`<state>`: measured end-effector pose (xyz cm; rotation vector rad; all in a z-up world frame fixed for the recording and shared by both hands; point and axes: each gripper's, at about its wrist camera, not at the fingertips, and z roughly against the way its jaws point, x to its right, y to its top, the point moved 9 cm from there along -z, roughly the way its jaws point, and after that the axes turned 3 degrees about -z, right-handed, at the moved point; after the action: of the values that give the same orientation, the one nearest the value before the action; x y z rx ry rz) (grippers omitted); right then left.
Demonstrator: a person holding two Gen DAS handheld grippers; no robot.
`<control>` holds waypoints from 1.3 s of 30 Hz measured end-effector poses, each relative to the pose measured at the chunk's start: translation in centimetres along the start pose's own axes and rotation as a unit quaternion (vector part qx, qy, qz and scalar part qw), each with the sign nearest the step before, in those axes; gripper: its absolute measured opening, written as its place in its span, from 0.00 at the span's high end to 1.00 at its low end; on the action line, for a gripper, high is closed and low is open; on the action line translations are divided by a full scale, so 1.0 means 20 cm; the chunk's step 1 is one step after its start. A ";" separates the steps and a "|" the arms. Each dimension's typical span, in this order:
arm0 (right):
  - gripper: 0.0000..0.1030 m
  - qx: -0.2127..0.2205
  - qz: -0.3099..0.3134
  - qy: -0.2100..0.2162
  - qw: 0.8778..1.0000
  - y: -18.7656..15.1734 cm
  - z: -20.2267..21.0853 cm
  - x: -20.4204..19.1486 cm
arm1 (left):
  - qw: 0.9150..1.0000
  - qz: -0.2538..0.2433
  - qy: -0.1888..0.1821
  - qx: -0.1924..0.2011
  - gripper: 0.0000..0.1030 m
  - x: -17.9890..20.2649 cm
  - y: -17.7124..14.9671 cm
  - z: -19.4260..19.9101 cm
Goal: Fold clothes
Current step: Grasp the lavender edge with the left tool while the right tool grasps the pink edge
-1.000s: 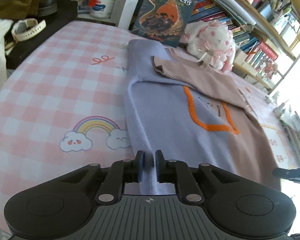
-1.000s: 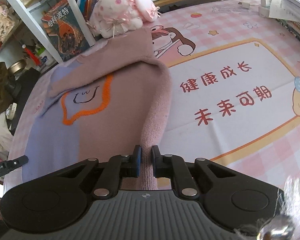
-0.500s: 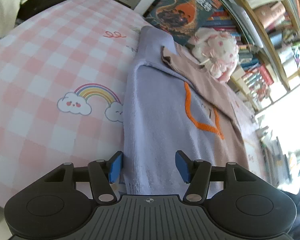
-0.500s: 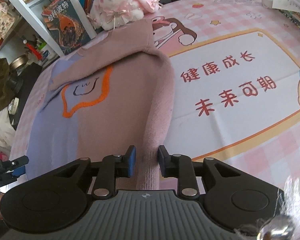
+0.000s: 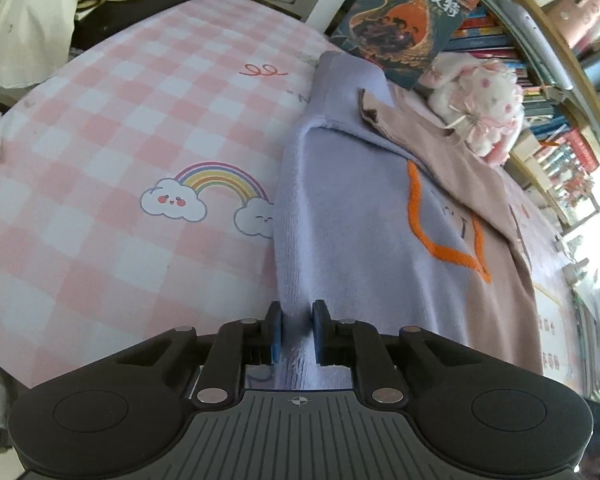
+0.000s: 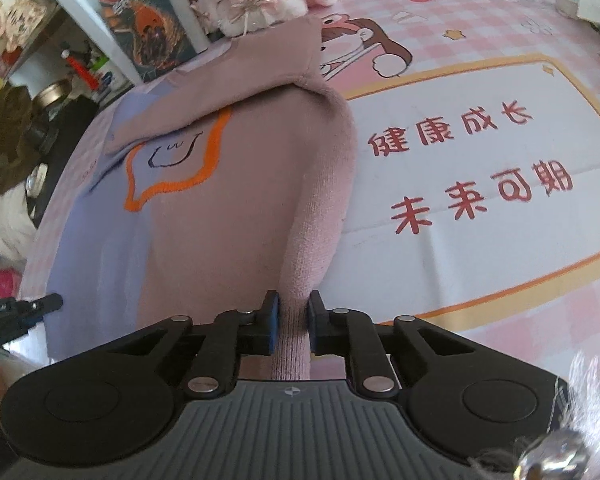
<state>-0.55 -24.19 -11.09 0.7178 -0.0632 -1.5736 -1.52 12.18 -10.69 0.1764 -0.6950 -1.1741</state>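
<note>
— Gripping anything at 6 o'clock?
— Left claw point(image 5: 296, 330) pinches the sweater point(image 5: 364, 232) at its lilac hem; right claw point(image 6: 291, 326) clamps its pink side.
— Beyond?
— Sweater spreads toward 12 over the desk point(image 5: 100, 128), plush toy point(image 5: 480, 100) farthest.

Pink checked tablecloth point(image 5: 112, 120), crowded bookshelf point(image 5: 540, 60) (sunlit)

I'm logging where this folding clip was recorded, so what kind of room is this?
Probably a child's bedroom or study at home: crowded bookshelves, a plush toy, and a sweater spread on a pink checked cartoon mat.
</note>
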 end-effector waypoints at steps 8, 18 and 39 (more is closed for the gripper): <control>0.87 -0.005 0.048 -0.006 0.999 0.03 0.01 -0.02 | 0.998 -0.056 -0.003 0.037 0.92 0.19 0.05 0.05; 0.87 0.006 -0.006 0.046 0.999 0.08 0.05 -0.04 | 0.997 -0.065 0.034 0.018 0.61 0.11 0.01 0.05; 0.89 -0.007 -0.091 0.065 0.994 0.05 -0.03 0.06 | 0.999 0.030 -0.018 -0.002 0.95 0.04 -0.11 0.06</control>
<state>0.76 -25.28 -11.66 0.8320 0.1131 -1.6953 -3.78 10.92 -10.49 0.1300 -0.7253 -1.1229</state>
